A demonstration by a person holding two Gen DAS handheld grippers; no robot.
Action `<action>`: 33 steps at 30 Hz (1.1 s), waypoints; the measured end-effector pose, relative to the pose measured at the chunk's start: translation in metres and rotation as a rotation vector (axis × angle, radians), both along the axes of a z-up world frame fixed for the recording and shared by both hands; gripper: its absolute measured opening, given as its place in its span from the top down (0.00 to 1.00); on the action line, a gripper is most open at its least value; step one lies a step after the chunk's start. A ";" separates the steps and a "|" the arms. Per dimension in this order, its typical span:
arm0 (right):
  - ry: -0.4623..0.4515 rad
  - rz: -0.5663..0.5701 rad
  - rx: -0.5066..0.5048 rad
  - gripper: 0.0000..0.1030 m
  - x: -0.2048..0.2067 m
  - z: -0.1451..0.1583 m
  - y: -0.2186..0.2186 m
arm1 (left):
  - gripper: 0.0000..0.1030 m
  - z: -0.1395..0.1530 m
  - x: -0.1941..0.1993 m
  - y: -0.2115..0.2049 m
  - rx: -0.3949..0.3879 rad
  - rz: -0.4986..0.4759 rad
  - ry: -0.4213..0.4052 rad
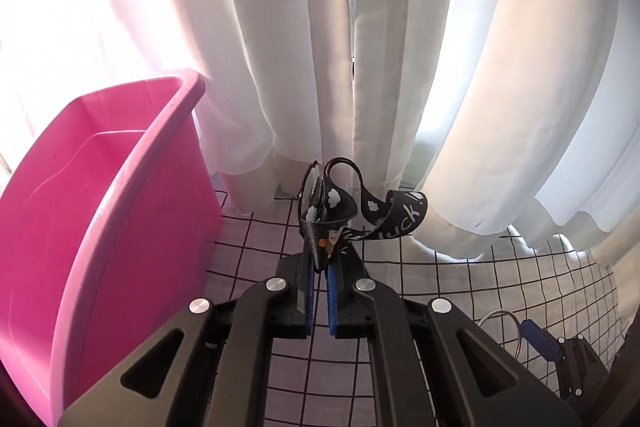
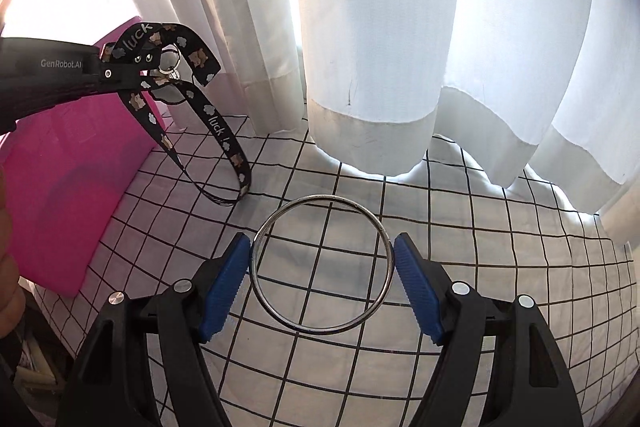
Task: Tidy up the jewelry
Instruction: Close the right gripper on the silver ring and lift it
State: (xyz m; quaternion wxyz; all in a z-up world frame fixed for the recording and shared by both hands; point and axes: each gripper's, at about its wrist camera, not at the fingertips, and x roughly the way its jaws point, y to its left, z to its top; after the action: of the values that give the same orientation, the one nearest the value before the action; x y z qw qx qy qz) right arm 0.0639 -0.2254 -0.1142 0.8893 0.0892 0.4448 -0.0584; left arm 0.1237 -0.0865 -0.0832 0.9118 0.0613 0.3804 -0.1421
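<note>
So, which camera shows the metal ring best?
The right wrist view: the whole metal ring sits between the right gripper's blue fingers, above the checked cloth. The left wrist view shows only part of its arc at the lower right.

- The tall pink plastic bin (image 1: 100,227) walls off the left side of the grid-patterned white cloth (image 2: 500,267); its open top is unobstructed.
- White pleated curtains (image 1: 280,47) hang down to the cloth along the far edge, closing that way.
- Between bin and curtains, the cloth lies bare to the right.
- The black printed lanyard (image 2: 224,143) dangles near the bin's corner.
</note>
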 end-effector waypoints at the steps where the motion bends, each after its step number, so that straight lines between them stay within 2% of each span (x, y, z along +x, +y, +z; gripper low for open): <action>1: -0.008 0.002 -0.002 0.31 0.000 0.004 0.001 | 0.95 0.005 0.000 0.001 -0.001 0.001 -0.006; 17: -0.171 0.064 -0.010 0.31 0.018 0.078 0.015 | 0.95 0.091 0.003 0.023 -0.044 0.043 -0.135; 23: -0.259 0.123 -0.018 0.31 0.037 0.118 0.035 | 0.95 0.134 0.007 0.054 -0.076 0.093 -0.199; 29: -0.356 0.220 0.010 0.31 0.066 0.161 0.070 | 0.95 0.186 0.011 0.099 -0.072 0.178 -0.295; 33: -0.402 0.303 0.032 0.31 0.082 0.185 0.101 | 0.95 0.203 0.015 0.128 -0.072 0.241 -0.317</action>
State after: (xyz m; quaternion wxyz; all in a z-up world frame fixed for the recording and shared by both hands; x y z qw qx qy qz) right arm 0.1463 -0.1240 0.0703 0.9570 0.0453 0.2680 0.1012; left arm 0.1389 0.0419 0.1195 0.9723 0.0043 0.2314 -0.0341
